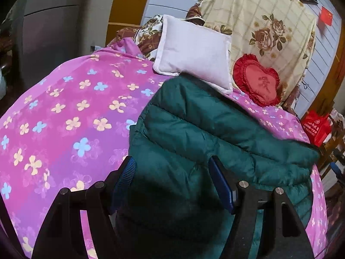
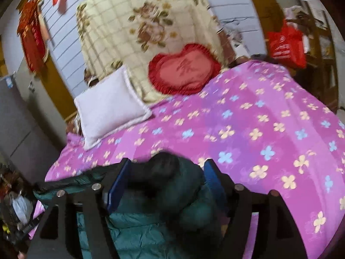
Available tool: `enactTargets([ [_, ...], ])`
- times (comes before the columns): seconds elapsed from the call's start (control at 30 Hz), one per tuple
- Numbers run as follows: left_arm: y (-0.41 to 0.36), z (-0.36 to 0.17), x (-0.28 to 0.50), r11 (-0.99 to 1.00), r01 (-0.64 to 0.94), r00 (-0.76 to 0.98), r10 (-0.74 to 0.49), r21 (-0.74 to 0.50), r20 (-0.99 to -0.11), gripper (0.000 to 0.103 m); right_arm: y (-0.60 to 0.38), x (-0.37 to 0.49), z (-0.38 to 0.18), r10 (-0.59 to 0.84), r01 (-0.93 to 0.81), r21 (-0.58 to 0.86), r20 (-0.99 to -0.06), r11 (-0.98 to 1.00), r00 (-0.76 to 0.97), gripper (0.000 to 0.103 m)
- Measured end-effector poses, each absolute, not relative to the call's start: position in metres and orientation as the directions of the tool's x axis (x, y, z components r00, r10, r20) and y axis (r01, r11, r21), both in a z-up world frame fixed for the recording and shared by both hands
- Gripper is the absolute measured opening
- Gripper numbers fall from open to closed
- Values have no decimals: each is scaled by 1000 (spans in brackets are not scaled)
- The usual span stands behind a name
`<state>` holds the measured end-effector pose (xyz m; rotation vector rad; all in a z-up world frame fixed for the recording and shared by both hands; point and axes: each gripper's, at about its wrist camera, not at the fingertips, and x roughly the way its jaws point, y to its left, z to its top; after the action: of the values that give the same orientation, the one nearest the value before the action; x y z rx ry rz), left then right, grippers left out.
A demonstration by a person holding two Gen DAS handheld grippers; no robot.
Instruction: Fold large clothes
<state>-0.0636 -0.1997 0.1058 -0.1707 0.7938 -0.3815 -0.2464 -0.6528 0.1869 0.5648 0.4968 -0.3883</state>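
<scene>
The jacket [image 1: 215, 133] — a dark green padded one — lies on the bed [image 1: 64, 112], spread ahead of the left gripper [image 1: 172, 172] and reaching toward the white pillow [image 1: 194, 58] beyond it. The left gripper's fingers are held apart with padded cloth lying between them; whether the pads are actually pressing it cannot be told. The right gripper [image 2: 166, 172] is likewise spread, with a bunched dark end of the jacket [image 2: 168, 185] heaped between its fingers, possibly a collar or hood; the blur hides any contact. Beyond it, open bedspread runs to the red heart cushion [image 2: 183, 69].

The task is judged to be at an early or middle stage — the garment is seen rumpled, with one thick ridge lying across it ahead of the left gripper, but no flat, squared bundle is shown. Smoothing and further folds appear to be left.
</scene>
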Motion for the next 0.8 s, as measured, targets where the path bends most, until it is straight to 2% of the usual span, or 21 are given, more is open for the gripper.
enactTargets([
  [0.07,-202,108,-64,918,270,644,-396,-290,-655,52,-638,-243,190,-154,406,399,-530,822,834,73],
  [0.17,-210,107,-64,924,274,650,-381,-265,-658,52,-599,-219,187,-101,312,276,-581,909,808,73],
  [0.33,-221,92,-50,951,254,648,-303,-176,-699,52,-532,-151,154,0,143,160,-666,977,746,73],
  [0.47,-223,79,-35,954,260,623,-286,-152,-728,54,-516,-96,115,-48,154,72,-750,985,659,73],
  [0.53,-222,74,-30,954,256,622,-284,-153,-730,62,-518,-81,98,-41,160,78,-774,984,632,75],
  [0.6,-220,68,-24,953,248,605,-291,-172,-741,63,-521,-70,80,-36,167,86,-784,982,620,77],
  [0.8,-219,66,-24,954,238,592,-293,-185,-751,64,-517,-68,87,-51,207,97,-789,973,612,77],
])
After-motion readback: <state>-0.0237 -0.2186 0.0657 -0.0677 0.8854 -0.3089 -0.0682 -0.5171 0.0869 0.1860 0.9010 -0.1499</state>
